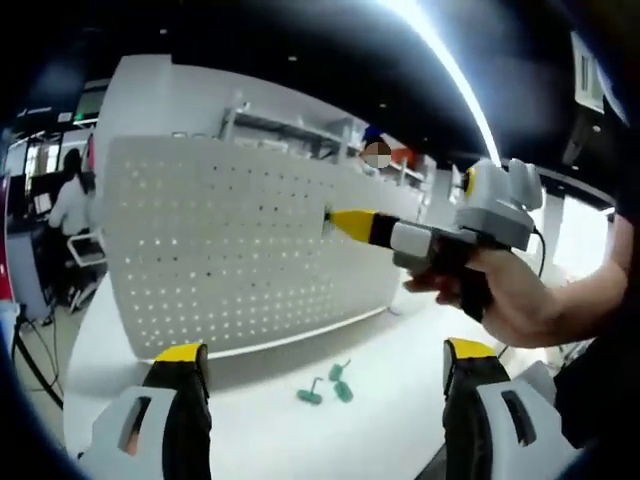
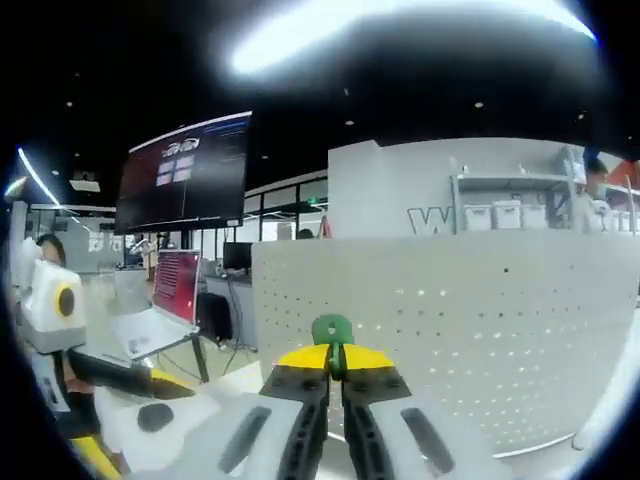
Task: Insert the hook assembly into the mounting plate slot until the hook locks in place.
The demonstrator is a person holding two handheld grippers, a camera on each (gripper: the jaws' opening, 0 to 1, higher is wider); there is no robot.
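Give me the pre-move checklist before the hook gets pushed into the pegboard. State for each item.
1. Hook held: the right tool is shut on the green hook: ok.
2. Hook at the plate: in the left gripper view the right tool's tip meets the white pegboard: ok.
3. Hook lined up with a hole: cannot tell.
4. Hook locked: cannot tell.
5. Left tool free: jaws apart, holding nothing: ok.
6. Spare green hooks in view on the white table: ok.
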